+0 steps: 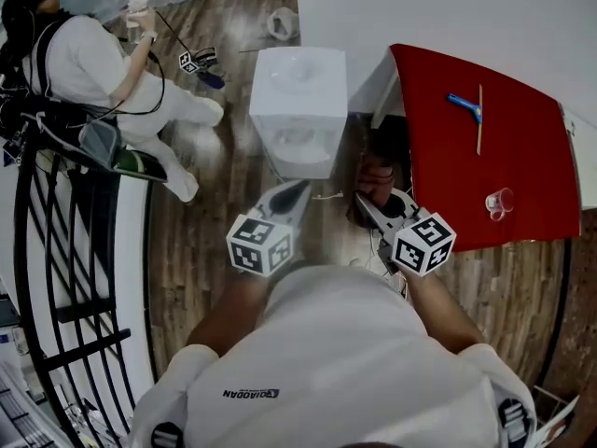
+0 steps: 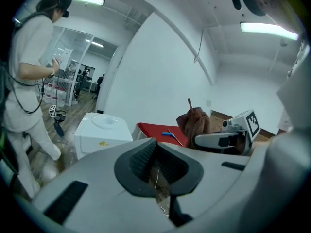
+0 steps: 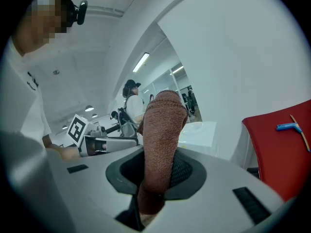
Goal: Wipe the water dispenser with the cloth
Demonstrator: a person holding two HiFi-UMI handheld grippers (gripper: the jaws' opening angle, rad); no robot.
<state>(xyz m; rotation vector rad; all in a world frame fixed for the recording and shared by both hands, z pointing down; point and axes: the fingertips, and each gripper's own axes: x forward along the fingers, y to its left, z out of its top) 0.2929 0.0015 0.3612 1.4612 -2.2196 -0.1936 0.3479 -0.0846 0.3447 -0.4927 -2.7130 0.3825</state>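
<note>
Overhead, both forearms reach forward from the torso with elbows bent, and the 2 grippers are held side by side, both pointing toward 12 o'clock.

- Left gripper (image 1: 297, 194): fingers pressed together at the tips, nothing between them; its own view shows only floor behind the pads (image 2: 146, 161). It sits at 6 o'clock of the water dispenser (image 1: 298, 110), near but apart from it.
- Right gripper (image 1: 371, 211): fingers pinching the brown cloth (image 3: 163, 144). The cloth stands up out of the pads as a folded column, with a short end hanging below them. In the head view the cloth (image 1: 378, 177) is at 4 o'clock of the dispenser, in the shaded gap between it and the red counter (image 1: 522, 185), clear of the dispenser's white body.
- Dispenser: white box standing on the wood floor, round recess on top, no bottle fitted.
- Red counter, 3 o'clock of the dispenser: a blue-handled tool (image 1: 464, 105) crossing a thin stick (image 1: 479, 119), and a clear cup (image 1: 499, 202) near the front edge.
- At 10 o'clock a second person (image 1: 103, 73) in white, beside a black railing (image 1: 56, 250).
</note>
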